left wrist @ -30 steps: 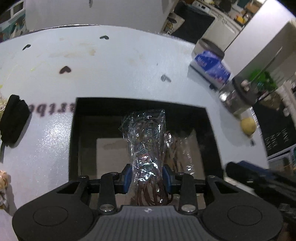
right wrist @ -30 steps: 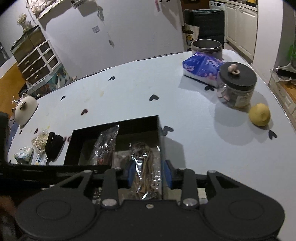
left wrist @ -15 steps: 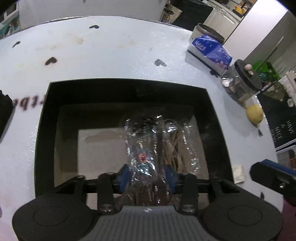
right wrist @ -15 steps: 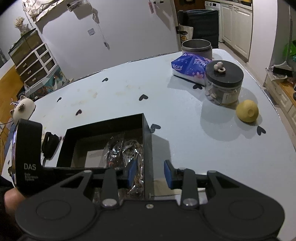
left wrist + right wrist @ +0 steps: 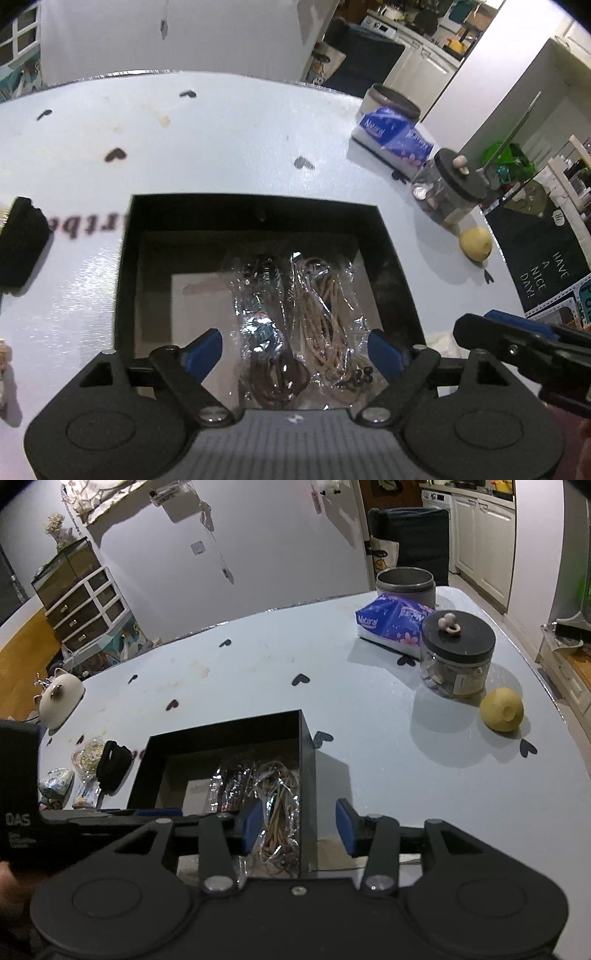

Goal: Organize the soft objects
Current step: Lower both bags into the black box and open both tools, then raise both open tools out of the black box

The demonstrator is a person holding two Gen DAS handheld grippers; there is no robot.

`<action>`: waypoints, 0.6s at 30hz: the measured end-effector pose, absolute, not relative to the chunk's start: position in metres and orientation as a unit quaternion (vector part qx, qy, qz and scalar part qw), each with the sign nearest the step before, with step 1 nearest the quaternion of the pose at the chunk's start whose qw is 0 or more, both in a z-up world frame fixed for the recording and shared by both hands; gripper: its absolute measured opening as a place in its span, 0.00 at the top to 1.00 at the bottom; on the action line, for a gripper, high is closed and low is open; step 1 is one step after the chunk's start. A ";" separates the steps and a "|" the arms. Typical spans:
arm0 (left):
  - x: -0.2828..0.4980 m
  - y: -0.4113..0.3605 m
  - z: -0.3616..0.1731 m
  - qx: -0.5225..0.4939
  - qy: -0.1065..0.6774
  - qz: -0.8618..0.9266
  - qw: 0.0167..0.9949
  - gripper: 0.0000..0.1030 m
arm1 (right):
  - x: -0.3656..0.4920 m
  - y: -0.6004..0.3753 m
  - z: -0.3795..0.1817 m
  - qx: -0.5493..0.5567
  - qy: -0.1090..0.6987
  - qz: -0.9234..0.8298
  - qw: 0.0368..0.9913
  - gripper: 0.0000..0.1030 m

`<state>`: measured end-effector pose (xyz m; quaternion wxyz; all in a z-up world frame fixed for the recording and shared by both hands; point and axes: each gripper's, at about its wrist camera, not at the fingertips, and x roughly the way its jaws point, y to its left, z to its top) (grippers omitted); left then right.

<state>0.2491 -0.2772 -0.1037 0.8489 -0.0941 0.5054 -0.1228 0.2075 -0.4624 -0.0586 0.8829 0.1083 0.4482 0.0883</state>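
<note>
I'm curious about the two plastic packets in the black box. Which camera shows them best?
The left wrist view: it looks almost straight down into the black box, so the dark packet and the pale packet lie side by side in full view. The right wrist view sees them at a slant, partly hidden behind the tongs.

The black pouch (image 5: 20, 247) is cut off by the left edge.

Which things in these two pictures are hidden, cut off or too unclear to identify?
- Left wrist view: the near ends of both plastic packets in the black box are hidden behind the left gripper, whose jaws are opening.
- Right wrist view: the box's near wall is covered by the right gripper, also opening.
- Left wrist view: the black pouch is cut by the left edge.
- Right wrist view: the small items beside the pouch are too small to identify.
</note>
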 end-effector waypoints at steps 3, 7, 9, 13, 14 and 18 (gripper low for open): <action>0.240 -0.272 -0.094 -0.093 0.491 -0.119 0.858 0.12 | 0.203 -0.464 -0.056 0.109 0.440 0.088 0.887 0.50; 0.226 -0.264 -0.081 -0.090 0.467 -0.113 0.872 0.08 | 0.196 -0.465 -0.050 0.106 0.424 0.089 0.895 0.44; 0.219 -0.259 -0.075 -0.088 0.456 -0.110 0.879 0.05 | 0.192 -0.464 -0.047 0.105 0.415 0.091 0.899 0.39; 0.204 -0.249 -0.061 -0.089 0.428 -0.101 0.893 0.02 | 0.184 -0.463 -0.041 0.096 0.398 0.094 0.908 0.32; 0.201 -0.247 -0.058 -0.089 0.422 -0.098 0.897 0.01 | 0.182 -0.462 -0.040 0.094 0.394 0.093 0.909 0.31; 0.186 -0.236 -0.046 -0.087 0.394 -0.085 0.911 0.00 | 0.173 -0.459 -0.034 0.080 0.375 0.091 0.919 0.24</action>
